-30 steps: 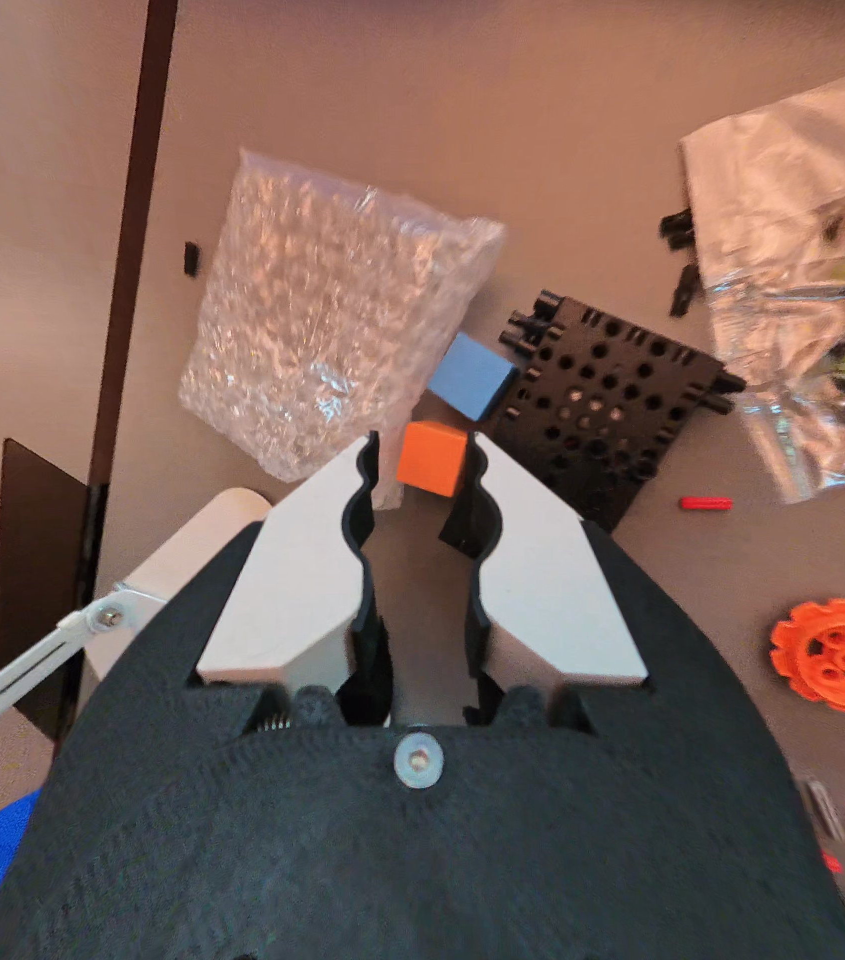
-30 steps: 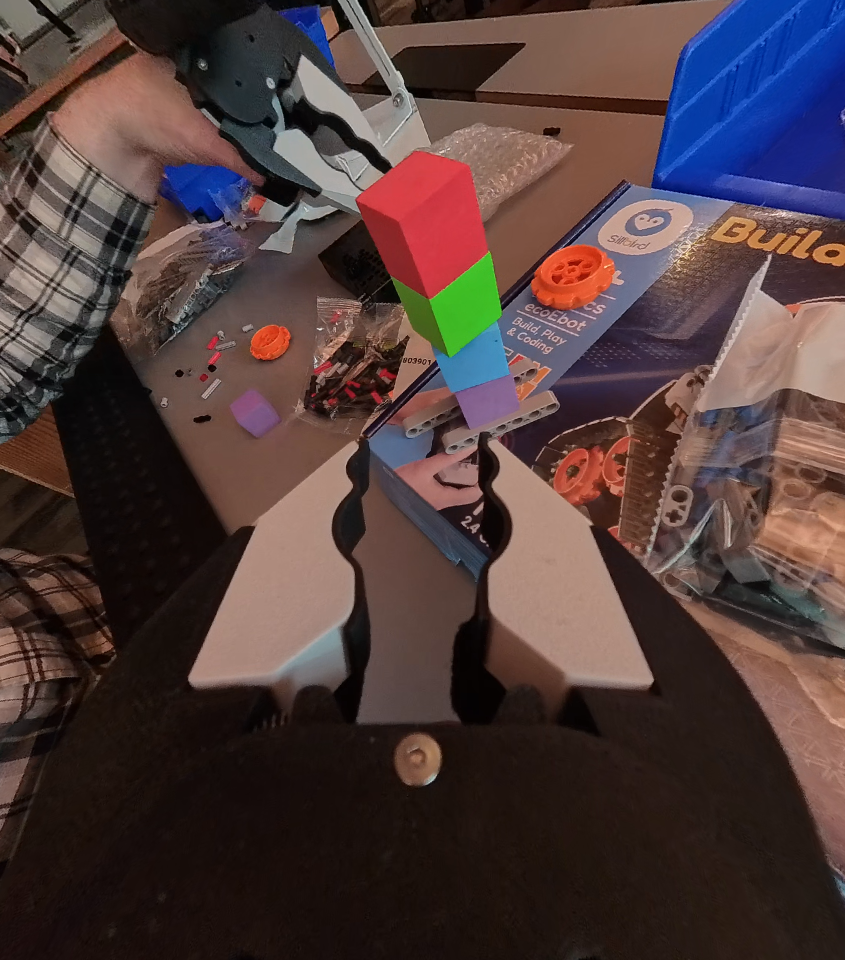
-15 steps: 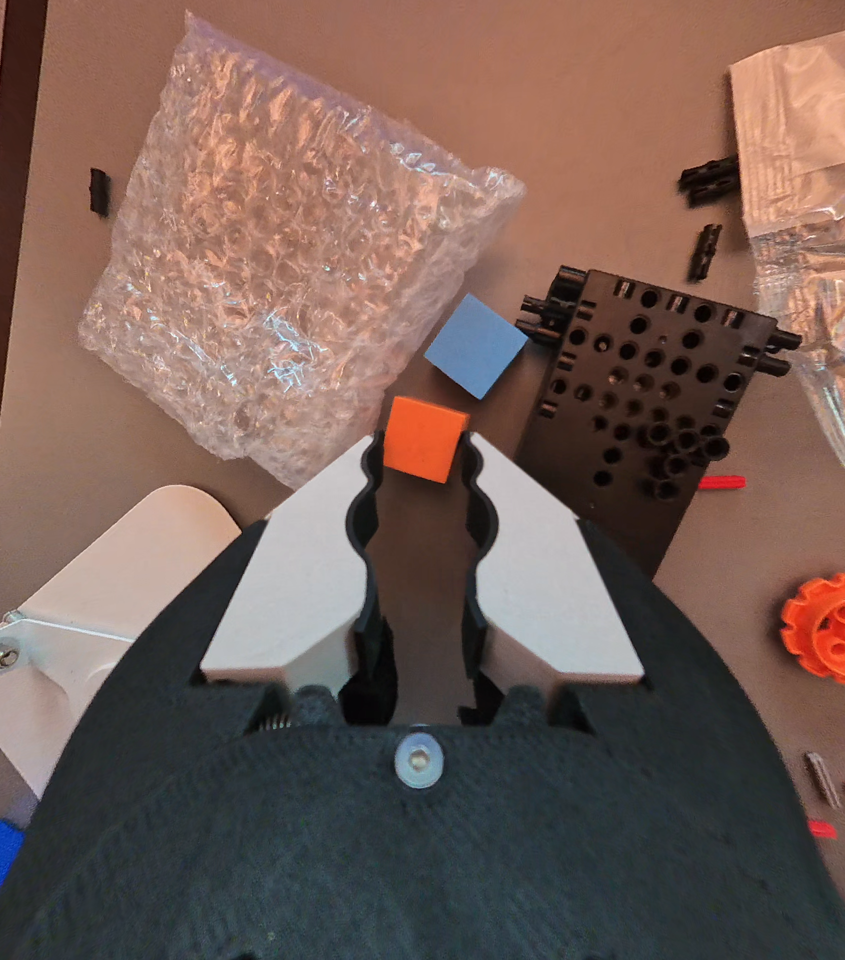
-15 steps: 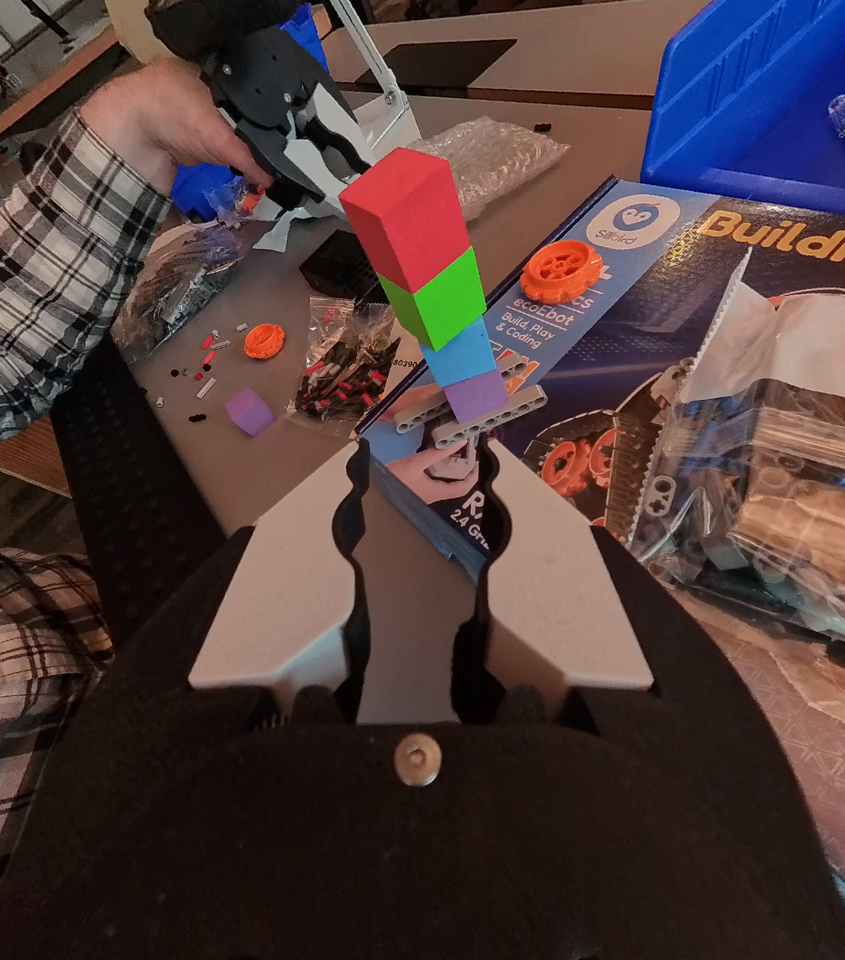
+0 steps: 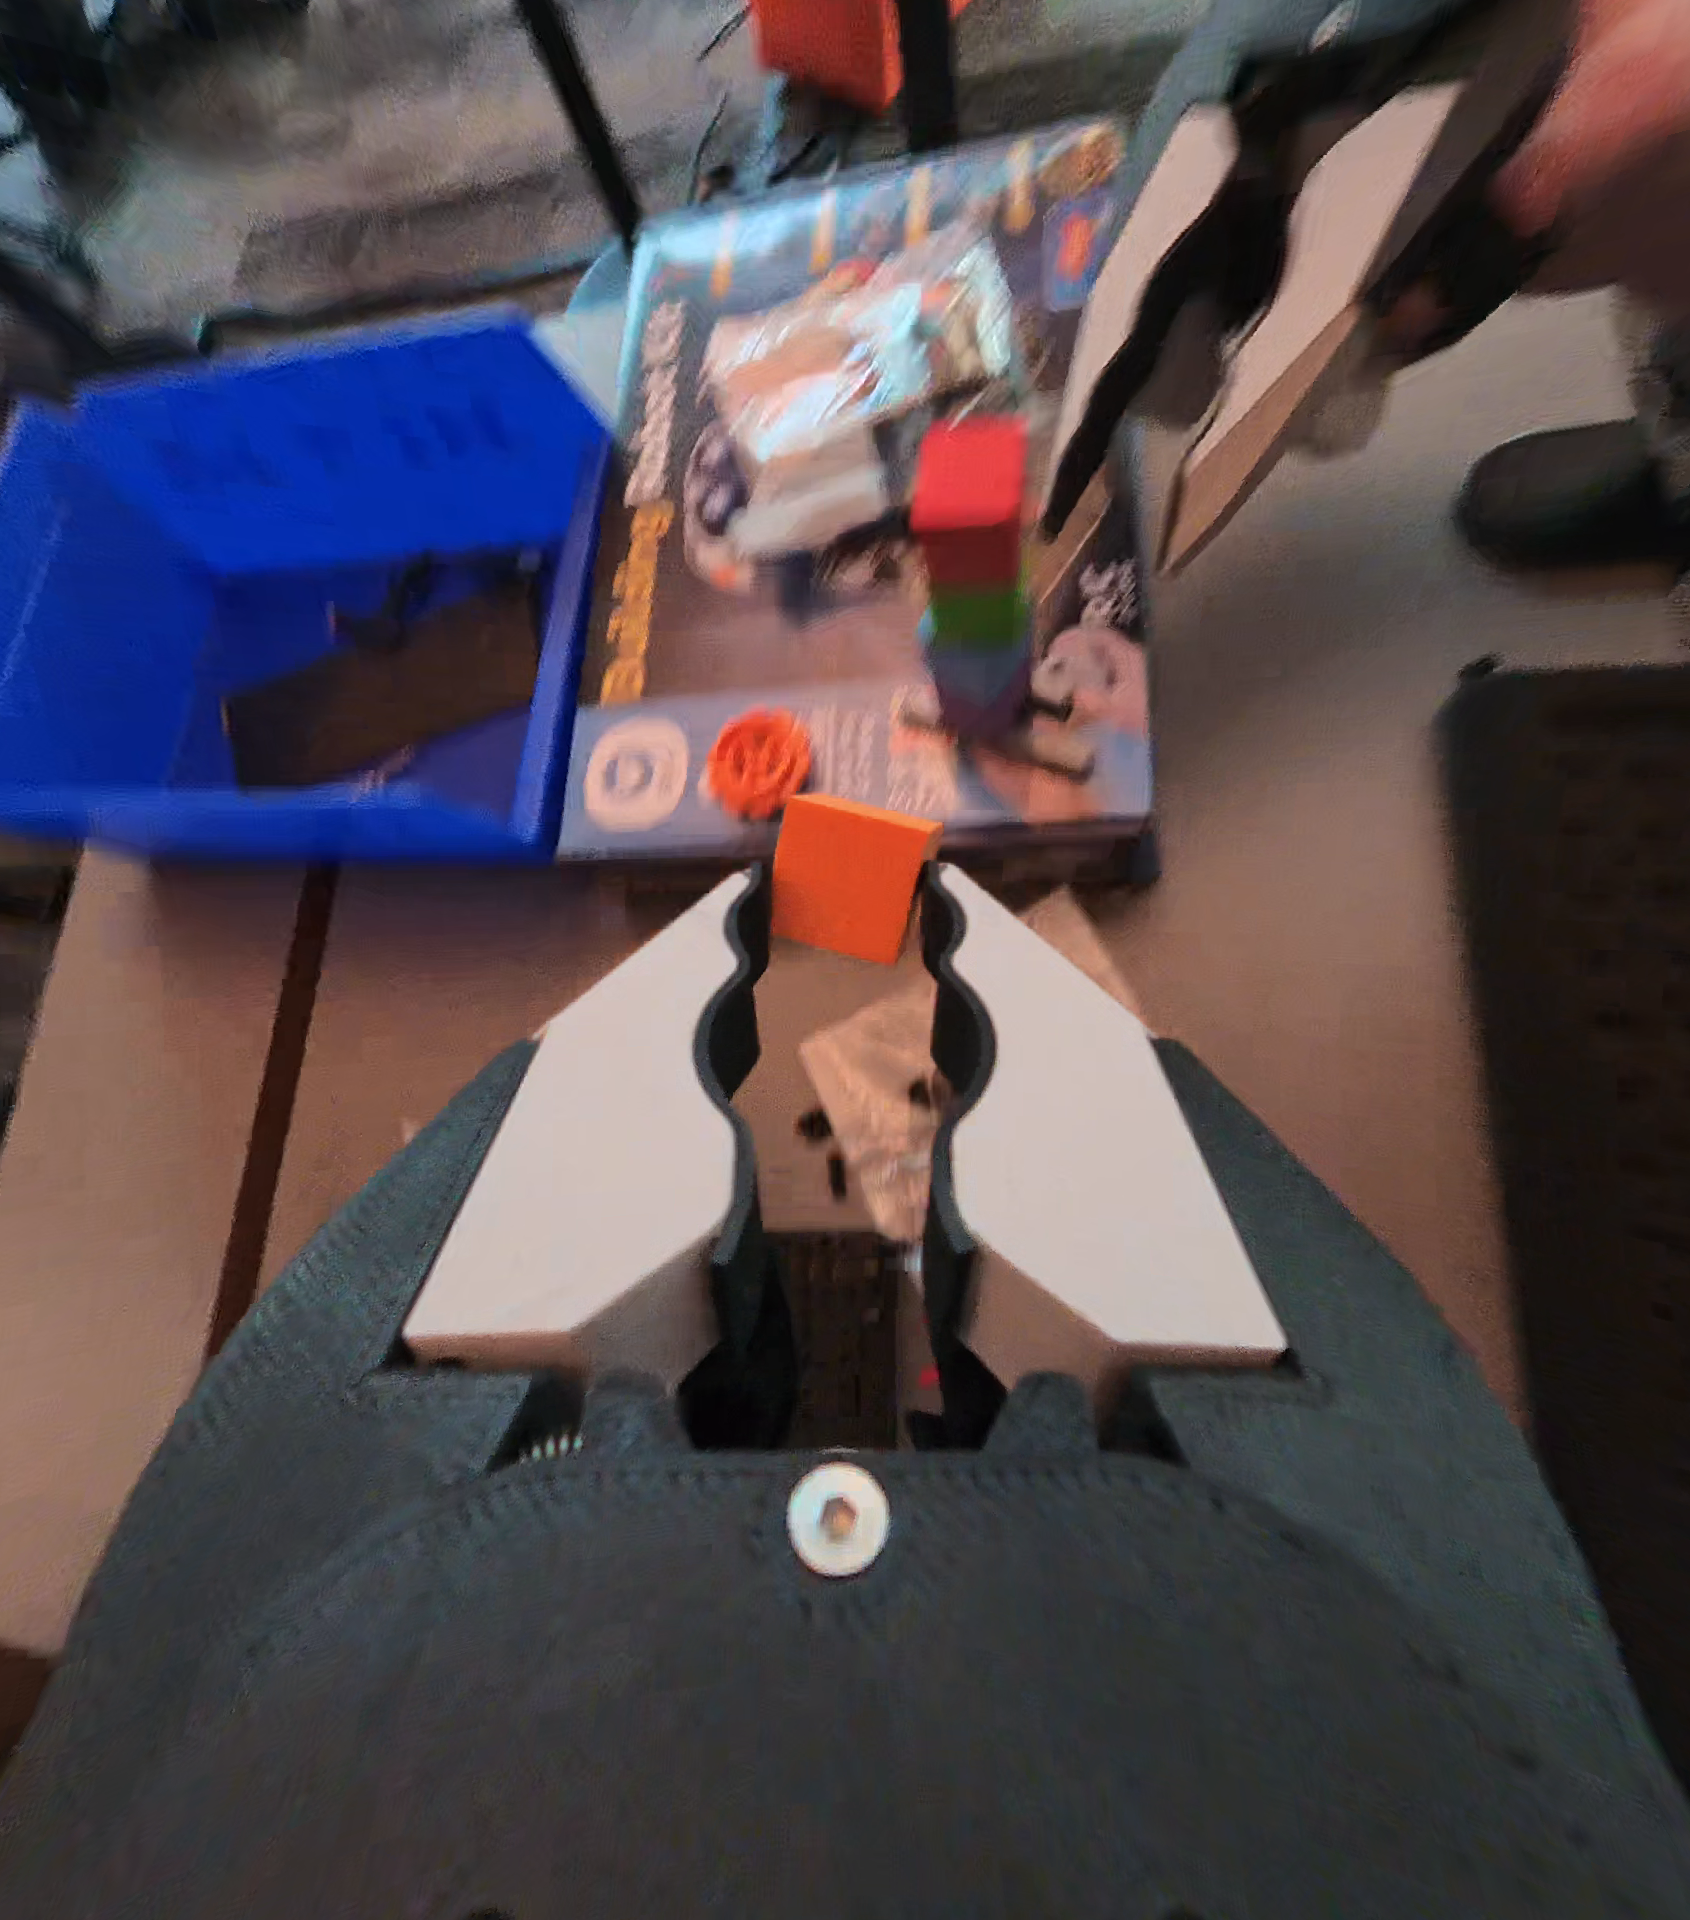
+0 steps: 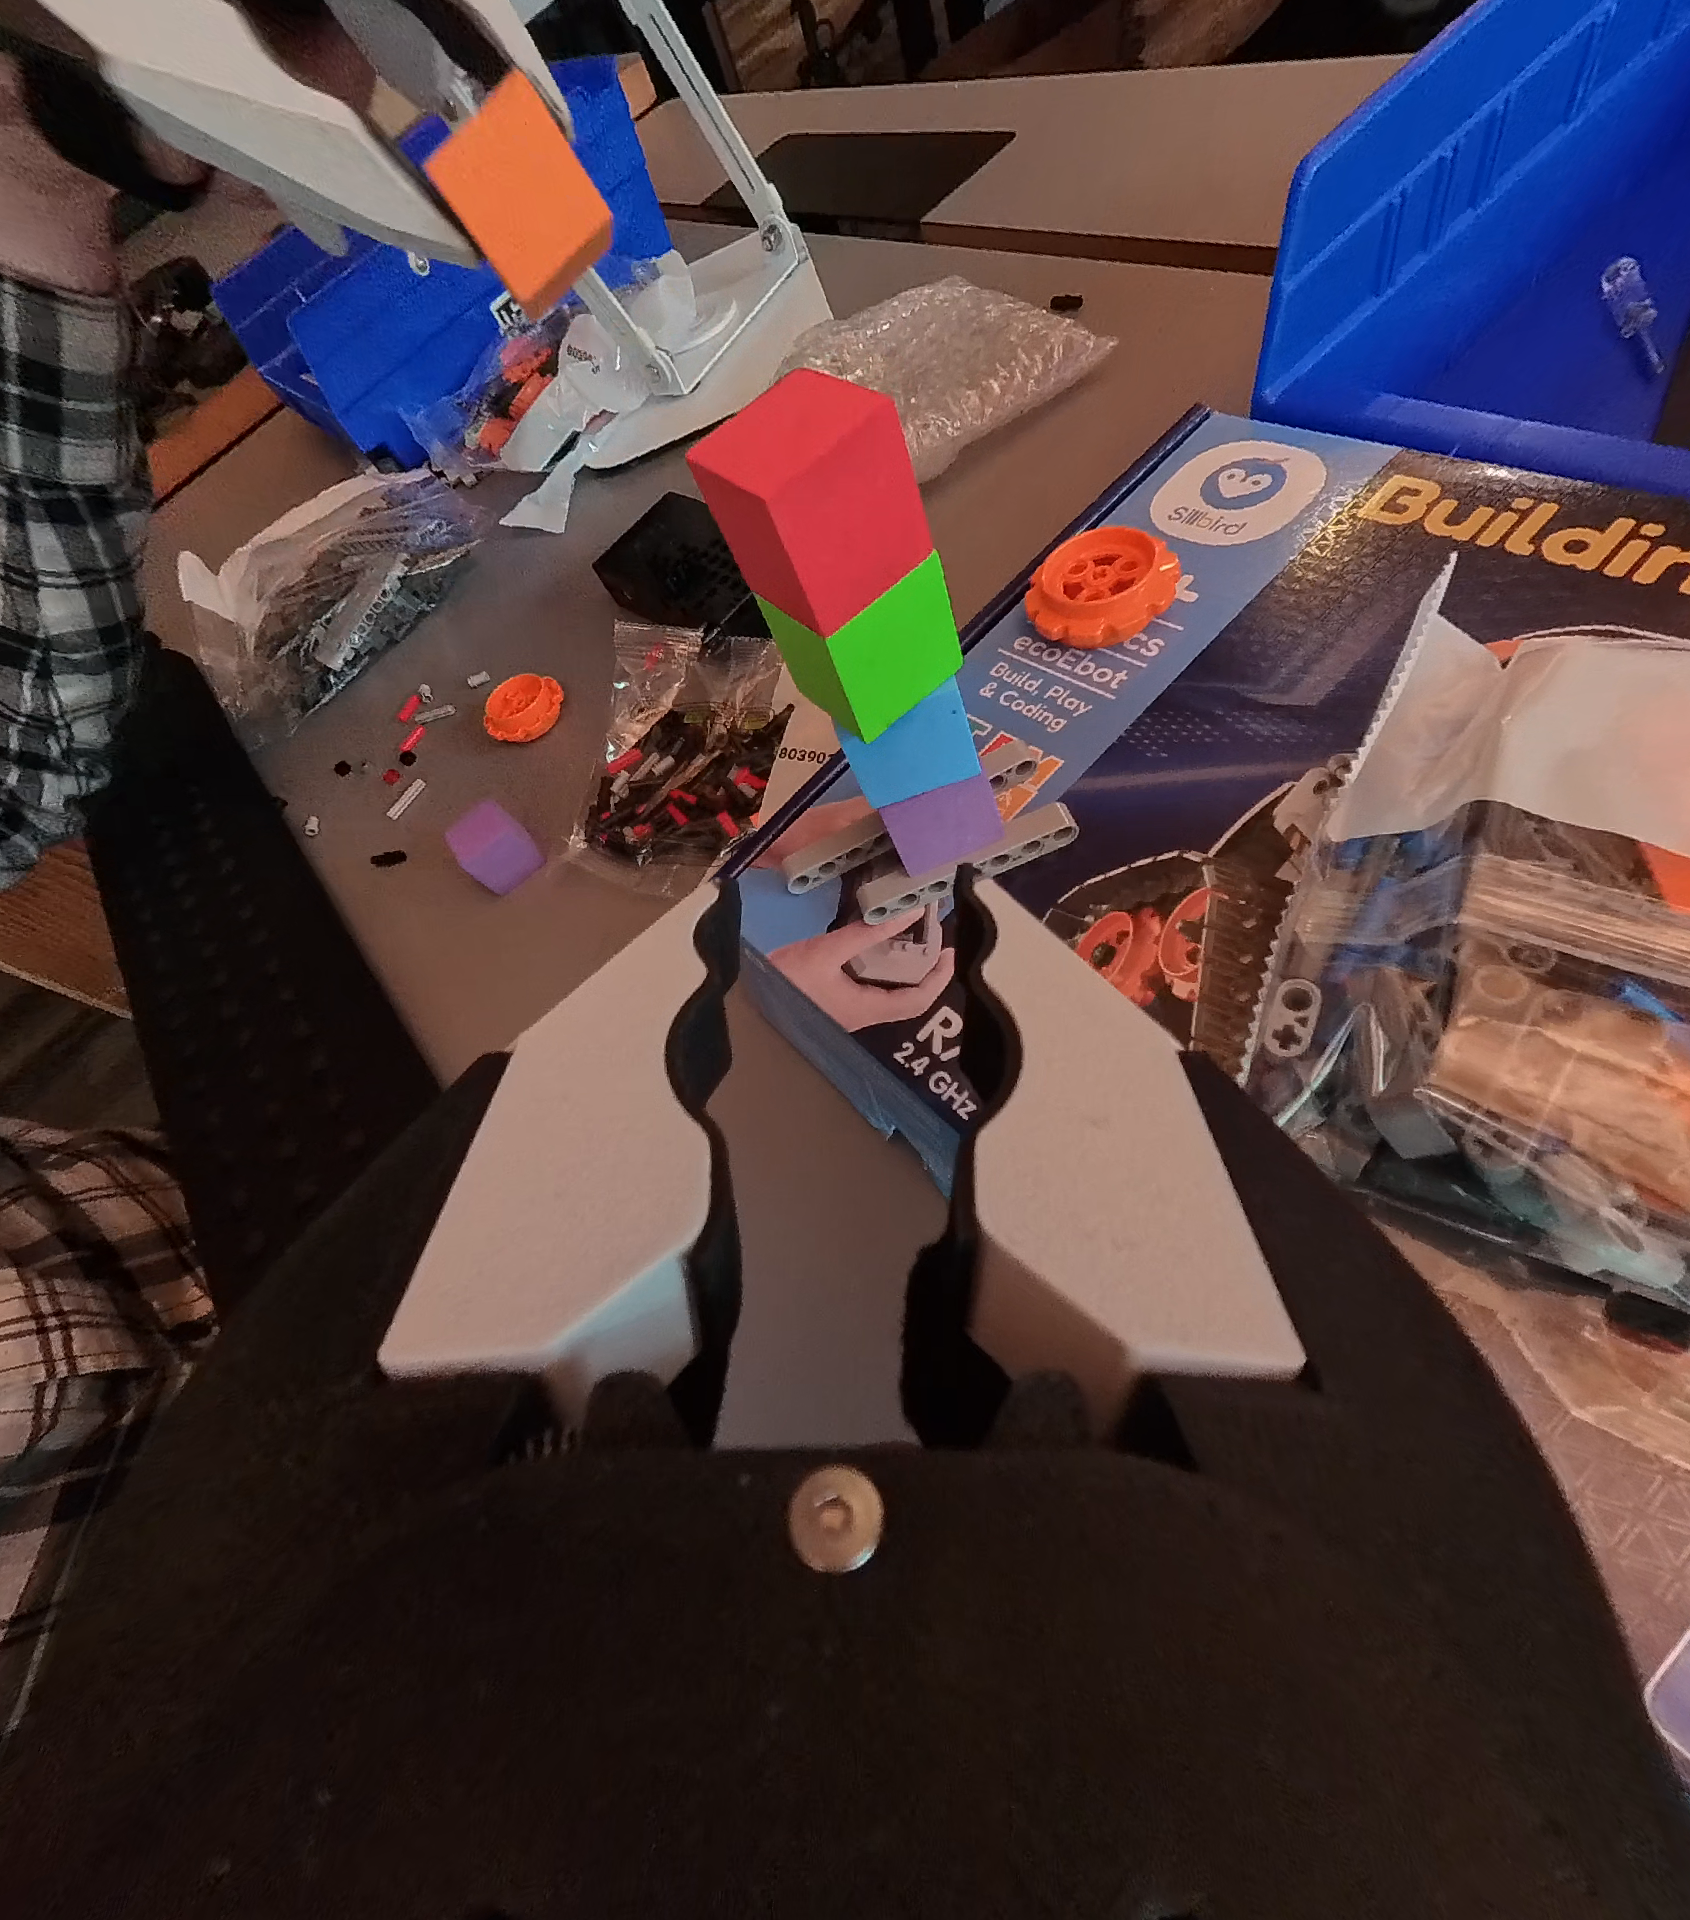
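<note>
Gripping an orange cube (image 5: 851, 888) at its fingertips: left claw (image 5: 846, 914), raised clear of the bench (image 5: 155, 1039), cube pinched between the two tips and pointed toward the stack. Empty, with a narrow gap between its fingers: right claw (image 6: 846, 914), hovering low just in front of the printed box (image 6: 1443, 582), touching nothing. Just beyond its tips, on grey perforated beams (image 6: 924, 862) lying on that box: stack of four cubes (image 6: 862, 623), purple at the base, then blue, green and red, leaning slightly leftward. Above and left of the stack, well apart from the red top: left claw with the orange cube, seen again in the right wrist view. Lying loose on the bench to the left: a second purple cube (image 6: 493, 847), small bags of parts, an orange wheel (image 6: 522, 707). Farther back: bubble wrap (image 6: 955, 353), blue bin (image 5: 249, 582). Four cubes stacked, orange one in the air, not yet placed.
</note>
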Tool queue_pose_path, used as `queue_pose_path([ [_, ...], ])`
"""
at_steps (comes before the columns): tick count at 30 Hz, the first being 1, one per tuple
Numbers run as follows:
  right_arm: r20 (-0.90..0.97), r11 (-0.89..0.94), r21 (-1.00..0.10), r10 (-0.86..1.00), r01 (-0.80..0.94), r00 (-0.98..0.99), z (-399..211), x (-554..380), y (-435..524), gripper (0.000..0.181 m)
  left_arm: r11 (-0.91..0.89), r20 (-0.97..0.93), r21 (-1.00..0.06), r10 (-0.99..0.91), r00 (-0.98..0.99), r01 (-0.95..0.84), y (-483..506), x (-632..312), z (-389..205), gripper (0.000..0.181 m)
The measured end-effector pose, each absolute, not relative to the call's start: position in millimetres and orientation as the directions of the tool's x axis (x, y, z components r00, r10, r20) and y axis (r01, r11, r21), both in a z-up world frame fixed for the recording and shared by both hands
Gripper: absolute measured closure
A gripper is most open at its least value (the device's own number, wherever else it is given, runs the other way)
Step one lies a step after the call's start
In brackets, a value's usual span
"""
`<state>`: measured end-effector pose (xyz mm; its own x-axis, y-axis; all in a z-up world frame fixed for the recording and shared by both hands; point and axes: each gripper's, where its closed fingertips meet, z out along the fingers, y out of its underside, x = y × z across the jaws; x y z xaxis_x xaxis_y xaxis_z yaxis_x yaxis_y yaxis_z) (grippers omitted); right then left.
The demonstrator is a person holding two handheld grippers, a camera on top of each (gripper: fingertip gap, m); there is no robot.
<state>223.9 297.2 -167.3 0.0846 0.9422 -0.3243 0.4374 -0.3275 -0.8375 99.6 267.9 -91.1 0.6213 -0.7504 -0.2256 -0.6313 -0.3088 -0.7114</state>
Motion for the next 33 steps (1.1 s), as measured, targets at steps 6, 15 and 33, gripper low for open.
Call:
queue_pose_path([
  [6,-0.322,-0.328,-0.839,0.942,0.434,0.089,-167.1,224.7,295.2,0.141,-0.205,-0.300,-0.646,-0.817,0.491,-0.735,296.2,169.3,-78.0,0.153],
  [15,-0.326,-0.329,-0.842,0.942,0.427,0.082,-166.3,228.7,295.1,0.141,-0.228,-0.270,-0.586,-0.850,0.452,-0.778,315.0,186.1,-92.9,0.153],
  [33,-0.326,-0.325,-0.848,0.943,0.420,0.072,-163.1,229.0,293.2,0.142,-0.224,-0.255,-0.595,-0.858,0.445,-0.772,315.7,192.6,-92.9,0.153],
])
